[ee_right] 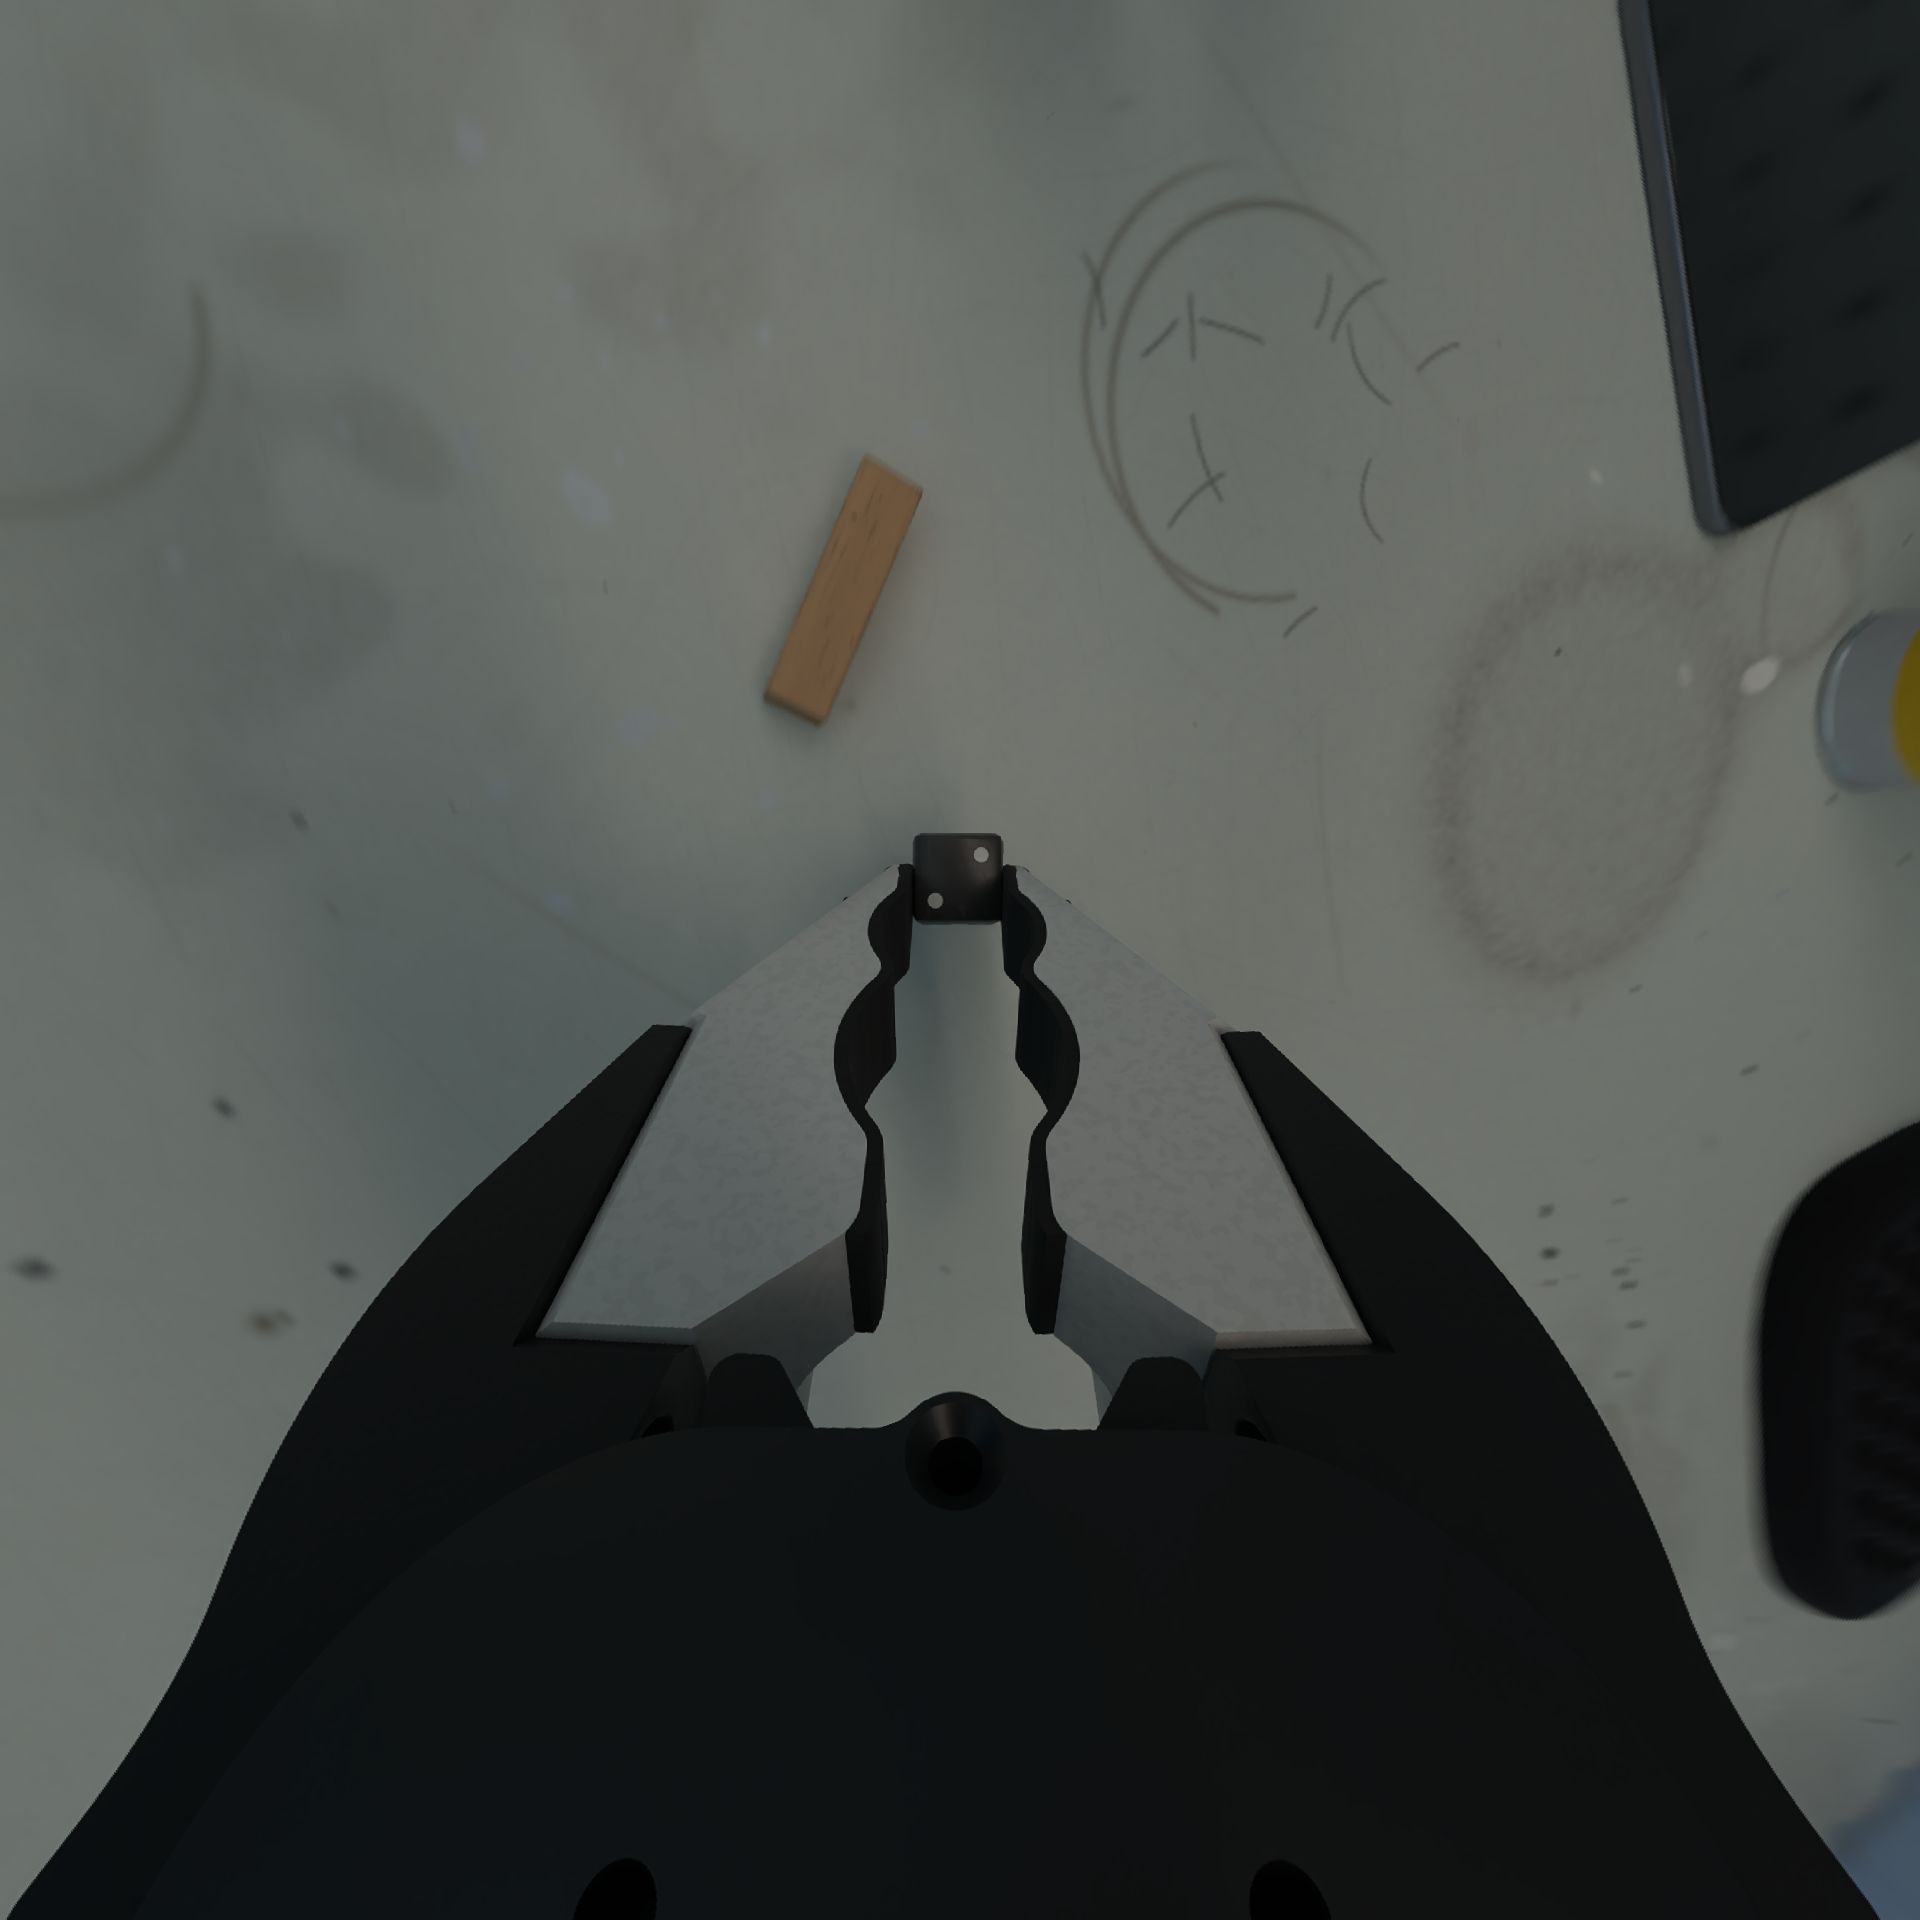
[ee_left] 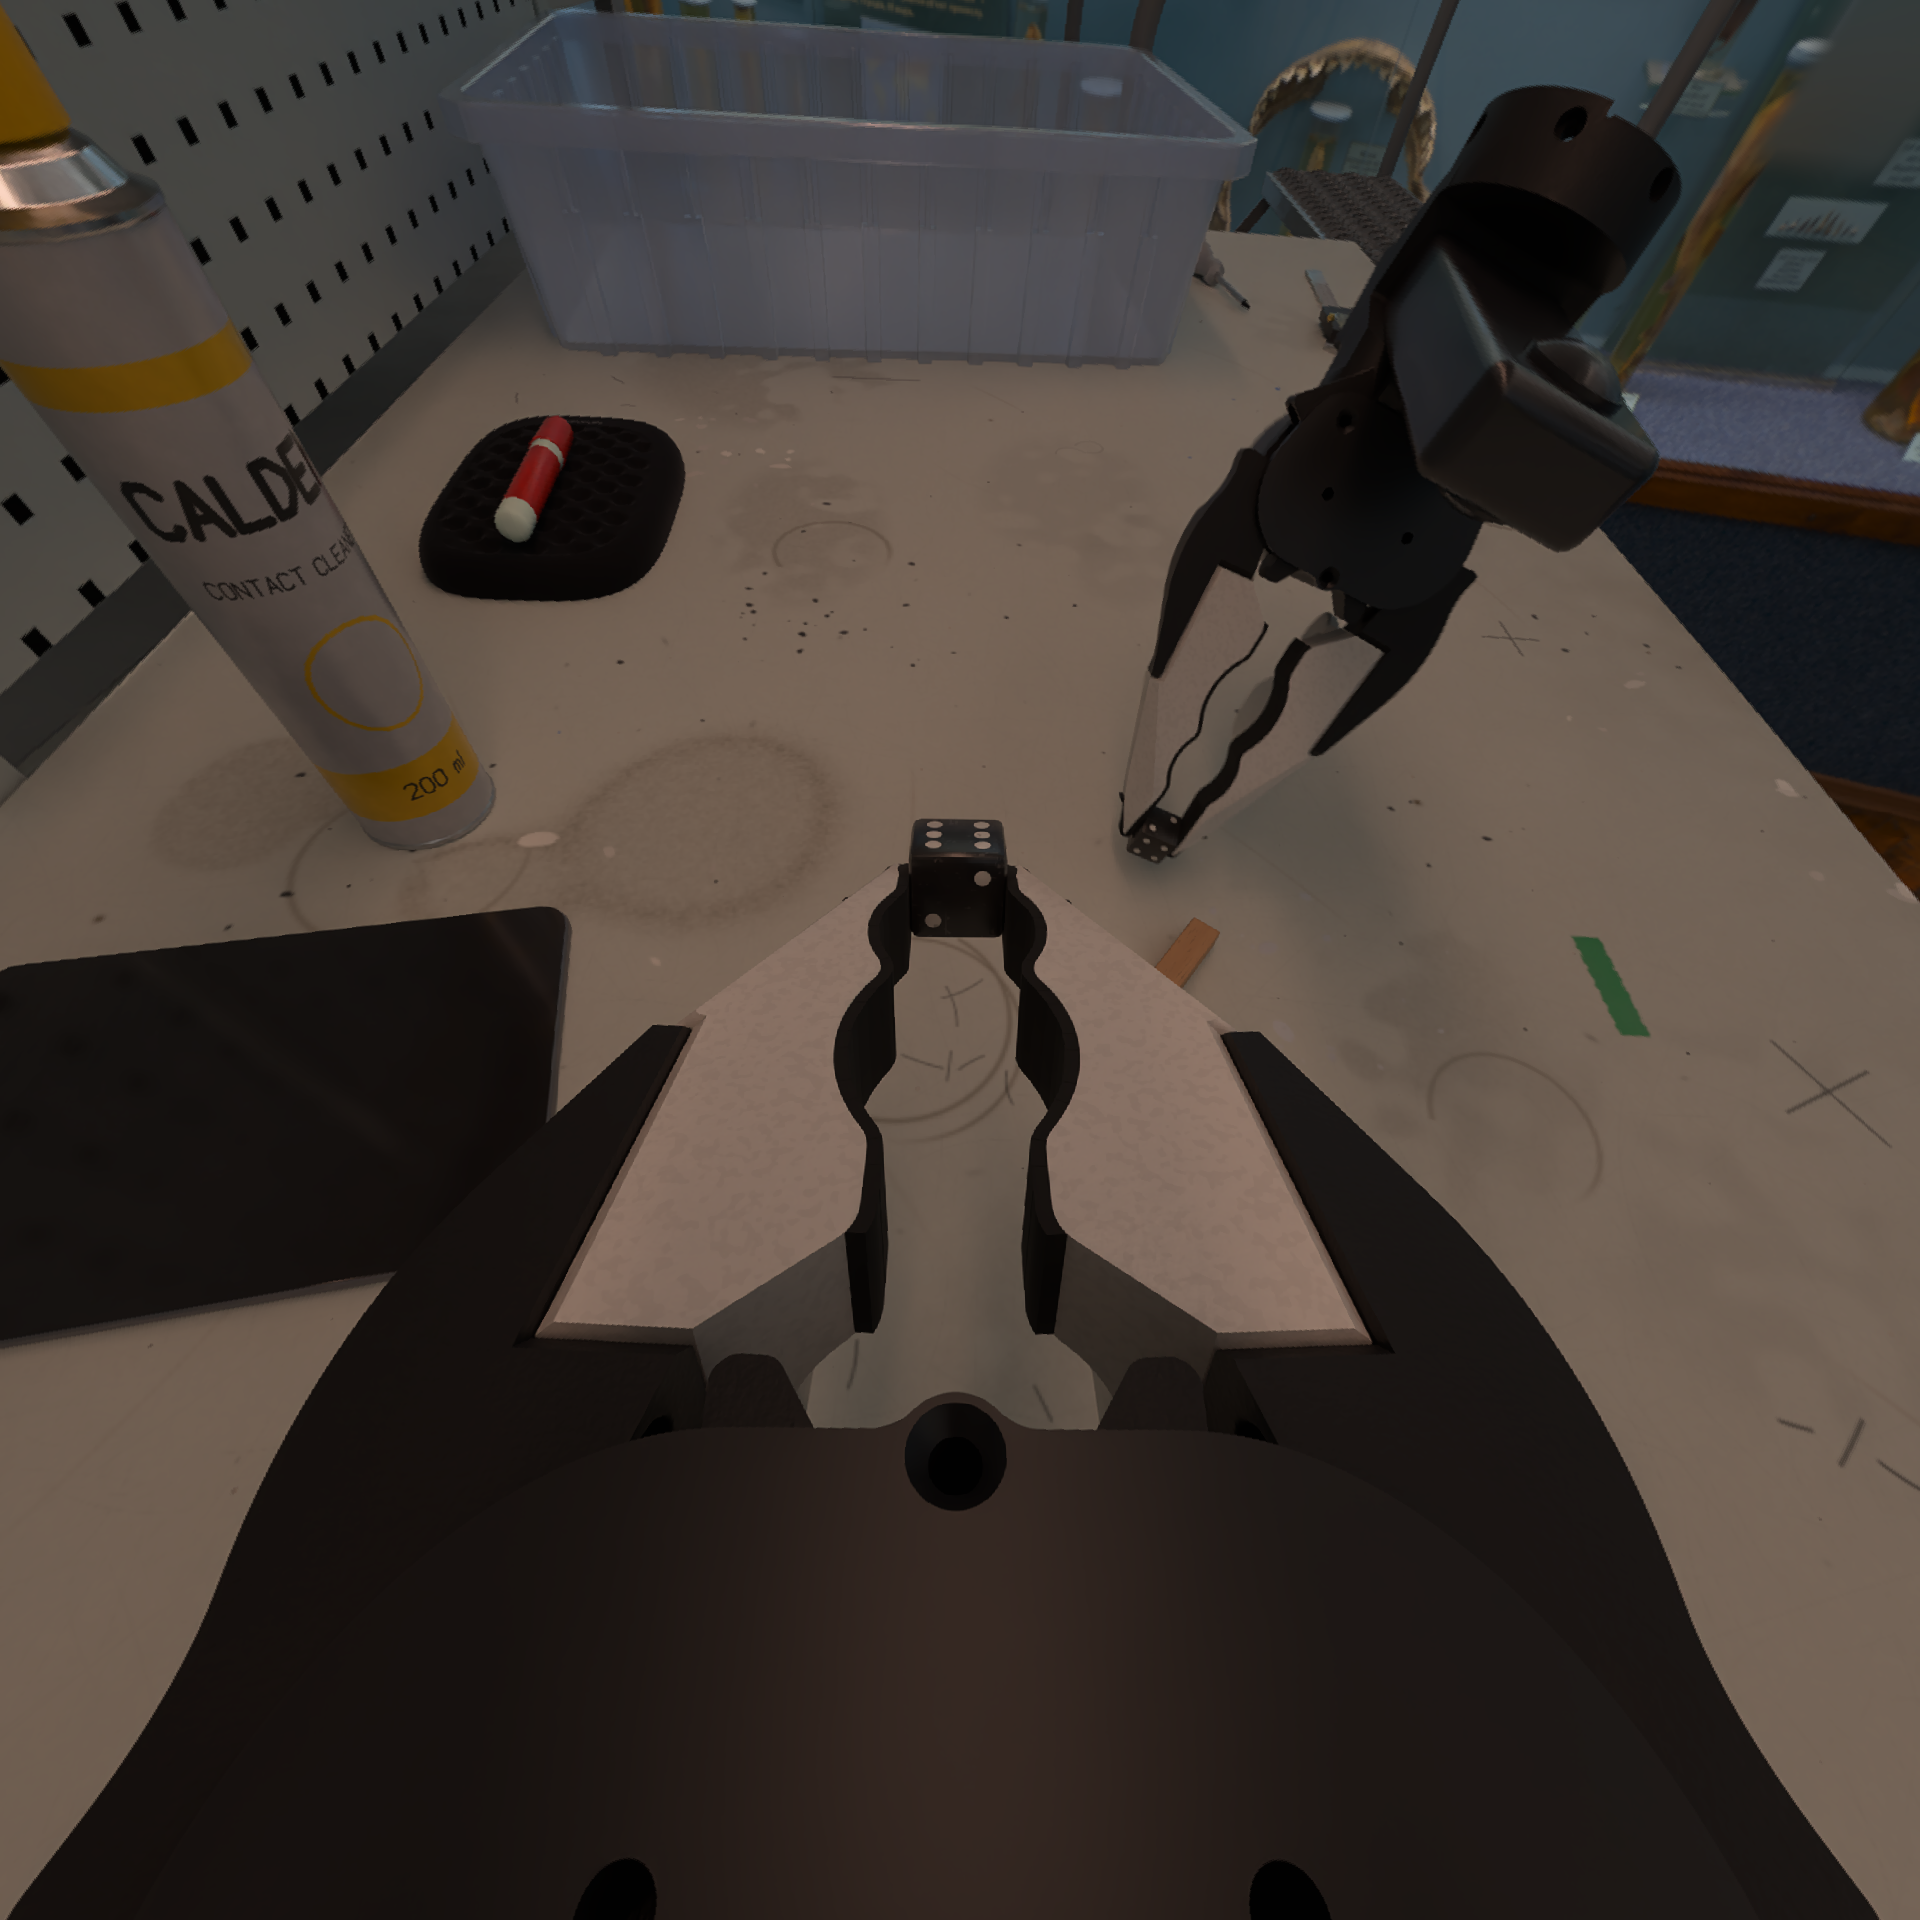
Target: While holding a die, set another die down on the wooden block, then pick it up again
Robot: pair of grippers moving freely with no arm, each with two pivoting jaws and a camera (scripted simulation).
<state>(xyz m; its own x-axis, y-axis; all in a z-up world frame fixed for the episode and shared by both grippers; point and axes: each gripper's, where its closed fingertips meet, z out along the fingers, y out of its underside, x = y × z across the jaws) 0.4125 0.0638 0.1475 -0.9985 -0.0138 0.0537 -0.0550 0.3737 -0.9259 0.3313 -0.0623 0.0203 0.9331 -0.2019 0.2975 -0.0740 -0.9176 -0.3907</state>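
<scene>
Dice, glossy black cubes: left tool point(ee_left: 956, 883) clamps one die point(ee_left: 957, 879); right tool point(ee_right: 957, 883) clamps another die point(ee_right: 958, 878).

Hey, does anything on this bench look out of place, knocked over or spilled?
Nothing is knocked over. The wooden block lies flat and bare. Only stains mark the table, and the spray can merely looks tilted.

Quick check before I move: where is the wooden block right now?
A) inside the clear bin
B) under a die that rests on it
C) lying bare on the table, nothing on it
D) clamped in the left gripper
C: the wooden block lies flat on the table with its top bare, while the right gripper and the left gripper each clamp a black die.
</scene>
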